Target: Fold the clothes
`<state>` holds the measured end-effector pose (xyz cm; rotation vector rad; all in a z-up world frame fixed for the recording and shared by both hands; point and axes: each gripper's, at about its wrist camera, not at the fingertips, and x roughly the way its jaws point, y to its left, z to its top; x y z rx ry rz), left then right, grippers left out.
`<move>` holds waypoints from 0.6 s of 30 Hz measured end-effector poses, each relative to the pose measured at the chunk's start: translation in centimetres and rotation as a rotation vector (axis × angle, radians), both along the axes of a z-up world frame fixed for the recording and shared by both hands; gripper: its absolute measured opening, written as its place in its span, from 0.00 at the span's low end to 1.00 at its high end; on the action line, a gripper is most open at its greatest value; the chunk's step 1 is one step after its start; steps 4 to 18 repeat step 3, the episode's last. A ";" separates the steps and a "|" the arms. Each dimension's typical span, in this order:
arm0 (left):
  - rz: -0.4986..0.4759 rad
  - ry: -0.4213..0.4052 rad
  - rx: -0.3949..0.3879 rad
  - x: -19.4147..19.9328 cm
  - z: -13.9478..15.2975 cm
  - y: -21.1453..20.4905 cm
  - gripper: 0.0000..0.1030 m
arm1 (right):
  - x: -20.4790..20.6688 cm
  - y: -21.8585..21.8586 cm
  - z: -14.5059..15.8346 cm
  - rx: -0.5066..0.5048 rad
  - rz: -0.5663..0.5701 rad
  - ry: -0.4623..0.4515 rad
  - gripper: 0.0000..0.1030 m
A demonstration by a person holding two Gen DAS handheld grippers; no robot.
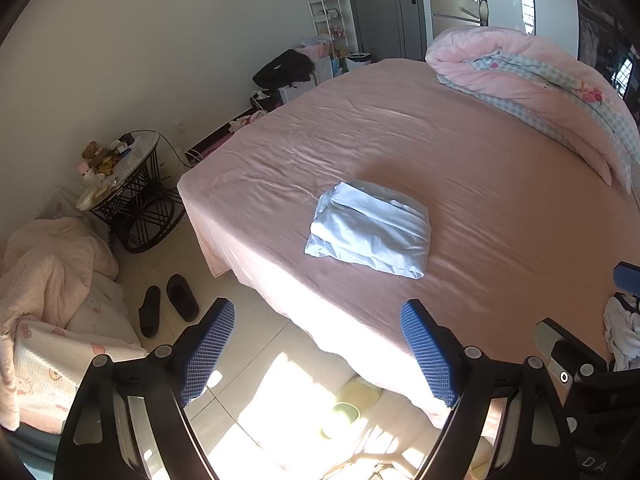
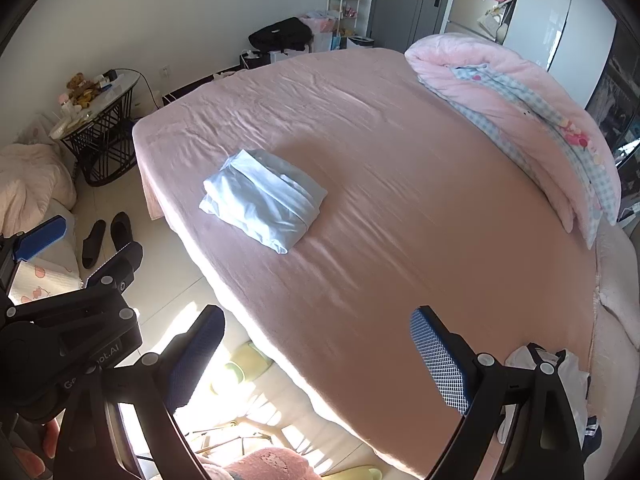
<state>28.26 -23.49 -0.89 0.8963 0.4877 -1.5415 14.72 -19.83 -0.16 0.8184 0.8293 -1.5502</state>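
A pale blue garment [image 1: 370,228] [image 2: 264,200] lies folded into a flat rectangle on the pink bed sheet [image 1: 480,168] [image 2: 400,184], near the bed's front left corner. My left gripper [image 1: 318,344] hangs open above the bed's front edge, short of the folded garment, with nothing between its blue pads. My right gripper [image 2: 316,344] is open too and empty, over the bed's front edge to the right of the garment. A rumpled white and dark garment [image 1: 622,332] [image 2: 560,384] lies at the bed's near right edge, beside the right gripper's right finger.
A rolled pink quilt [image 1: 540,92] [image 2: 520,120] lies along the bed's far right. On the floor at left are black slippers [image 1: 168,304] [image 2: 106,240], a round side table [image 1: 128,184] and pink bedding [image 1: 48,280]. Pale green slippers [image 1: 348,404] sit below the bed's edge.
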 end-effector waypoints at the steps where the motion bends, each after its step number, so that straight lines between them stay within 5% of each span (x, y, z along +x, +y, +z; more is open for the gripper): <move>1: 0.001 0.000 -0.002 0.0 0.0 0.0 0.83 | 0.0 0.0 0.0 0.000 0.000 -0.002 0.91; 18: 0.002 -0.004 -0.004 -0.1 0.1 -0.1 0.83 | 0.0 -0.1 0.1 0.001 0.000 -0.004 0.91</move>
